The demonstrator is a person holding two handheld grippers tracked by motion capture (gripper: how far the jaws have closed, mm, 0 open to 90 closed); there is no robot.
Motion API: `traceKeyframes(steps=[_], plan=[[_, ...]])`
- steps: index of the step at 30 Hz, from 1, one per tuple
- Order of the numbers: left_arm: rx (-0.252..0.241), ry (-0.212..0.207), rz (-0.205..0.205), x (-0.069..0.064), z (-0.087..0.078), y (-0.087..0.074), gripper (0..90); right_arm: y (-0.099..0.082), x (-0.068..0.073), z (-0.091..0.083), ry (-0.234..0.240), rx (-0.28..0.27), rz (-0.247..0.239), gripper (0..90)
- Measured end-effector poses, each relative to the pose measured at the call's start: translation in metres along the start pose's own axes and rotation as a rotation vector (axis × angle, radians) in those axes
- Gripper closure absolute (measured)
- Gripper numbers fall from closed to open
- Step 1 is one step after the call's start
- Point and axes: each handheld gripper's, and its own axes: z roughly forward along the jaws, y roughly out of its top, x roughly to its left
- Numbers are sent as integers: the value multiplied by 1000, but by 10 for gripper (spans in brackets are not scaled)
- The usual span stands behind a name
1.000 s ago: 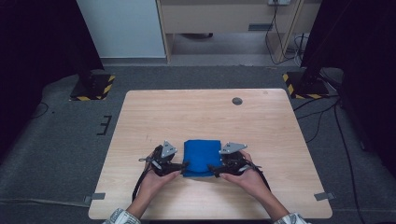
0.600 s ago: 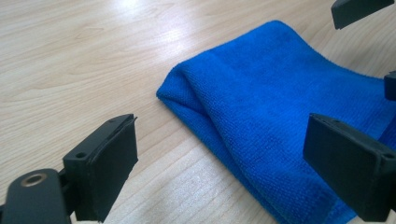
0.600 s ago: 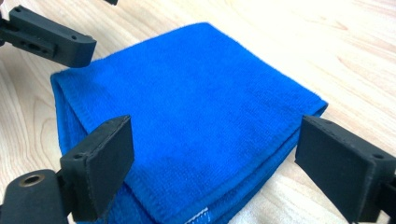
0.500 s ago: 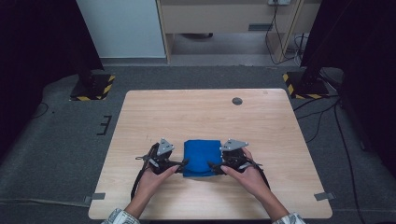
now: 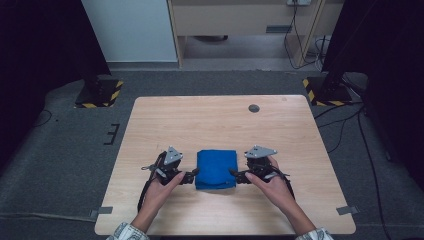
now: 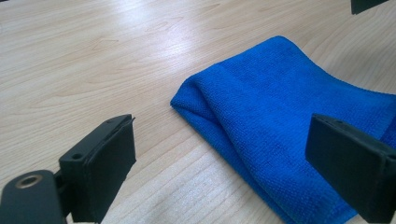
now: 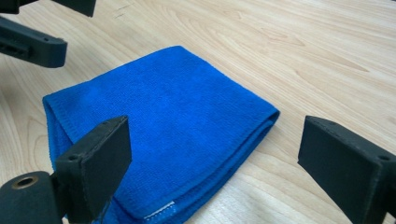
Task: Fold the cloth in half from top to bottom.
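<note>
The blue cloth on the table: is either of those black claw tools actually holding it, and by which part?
Neither holds it. The folded blue cloth lies flat on the table. The left gripper and right gripper have just opened, jaws wide beside its edges.

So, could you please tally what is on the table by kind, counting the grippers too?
Blue cloths: 1, folded
Grippers: 2, left gripper and right gripper, both open, one at each side of the cloth
Dark round spot near the table's far edge: 1
Total: 4
</note>
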Motion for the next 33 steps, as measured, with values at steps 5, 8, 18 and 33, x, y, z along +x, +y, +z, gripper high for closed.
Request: traceKeyframes(steps=[5,8,18,33], plan=[[-6,5,-1,2,-3,0,75,0,-4,-5,-6,-14,7,97],[-12,-10,-17,3,-3,0,75,-1,-7,-8,-2,-24,26,96],[-26,-15,-16,14,-8,2,75,-4,-21,-20,-36,-46,56,99],[-4,48,4,38,-25,-5,75,-23,-45,-40,-109,-35,75,96]])
